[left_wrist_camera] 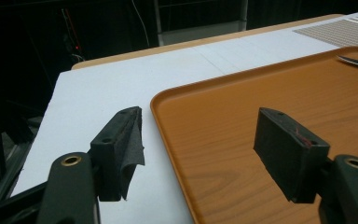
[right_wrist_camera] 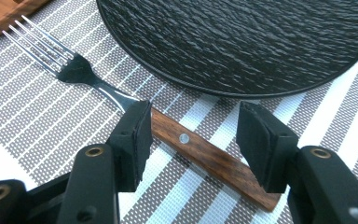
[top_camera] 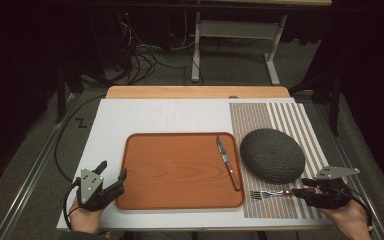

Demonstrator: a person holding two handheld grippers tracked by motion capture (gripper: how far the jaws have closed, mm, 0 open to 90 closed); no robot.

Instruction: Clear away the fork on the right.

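Striped placemat [right_wrist_camera: 37,140] under right tool [right_wrist_camera: 193,133] straddling fork [right_wrist_camera: 186,140].

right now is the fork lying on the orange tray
No, the fork lies on the striped placemat in front of the dark plate, just right of the tray, which holds the knife.

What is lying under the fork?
The fork lies on the striped placemat, its wooden handle between the right gripper fingers. The mat beneath the handle is covered.
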